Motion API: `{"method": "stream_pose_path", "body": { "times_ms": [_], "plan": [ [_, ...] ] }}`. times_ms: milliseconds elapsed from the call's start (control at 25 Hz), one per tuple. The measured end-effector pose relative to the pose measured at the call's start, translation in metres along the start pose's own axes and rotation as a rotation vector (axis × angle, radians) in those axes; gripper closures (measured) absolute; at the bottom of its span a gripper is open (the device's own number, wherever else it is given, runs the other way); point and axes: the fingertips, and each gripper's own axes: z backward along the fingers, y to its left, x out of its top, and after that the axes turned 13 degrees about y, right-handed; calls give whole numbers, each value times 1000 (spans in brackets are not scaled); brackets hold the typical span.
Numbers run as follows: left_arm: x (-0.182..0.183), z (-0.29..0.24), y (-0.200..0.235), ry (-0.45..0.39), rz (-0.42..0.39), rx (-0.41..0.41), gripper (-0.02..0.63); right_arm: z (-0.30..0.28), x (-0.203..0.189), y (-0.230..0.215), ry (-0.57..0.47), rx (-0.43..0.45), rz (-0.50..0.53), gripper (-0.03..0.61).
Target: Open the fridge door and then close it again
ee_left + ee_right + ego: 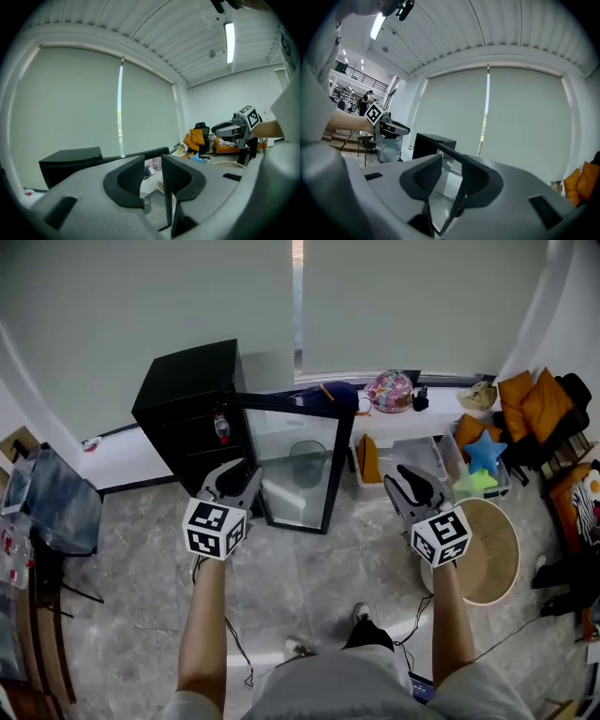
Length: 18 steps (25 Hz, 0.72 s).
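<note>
two part-open, empty claws, left gripper [232, 476] and right gripper [410, 476], hover apparently clear of the open fridge door [298, 465]; a careless shove could slam its glass.

The right tool [451, 165] holds its jaws slightly apart, gripping nothing. Through the gap shows the glass fridge door [443, 197], swung open from the black fridge [426, 143] beyond. At upper left a hand carries the left tool [401, 129]. Pale blinds [525, 117] fill the background, with orange cushions [581, 180] at right.
</note>
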Motion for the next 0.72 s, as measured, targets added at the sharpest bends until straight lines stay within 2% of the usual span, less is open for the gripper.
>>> {"method": "stream_pose_path", "body": {
  "times_ms": [160, 360, 520, 720],
  "plan": [
    [10, -29, -13, 26, -44, -75, 498, -4, -19, -6, 41, 7, -30, 413],
    [21, -79, -28, 79, -94, -132, 469, -34, -36, -34, 65, 53, -53, 396],
    [32, -131, -36, 124, -117, -160, 468, -76, -47, -62, 81, 133, -43, 344],
    [58, -205, -28, 161, -141, -168, 460, -146, -56, -97, 97, 255, -28, 319]
  ]
}}
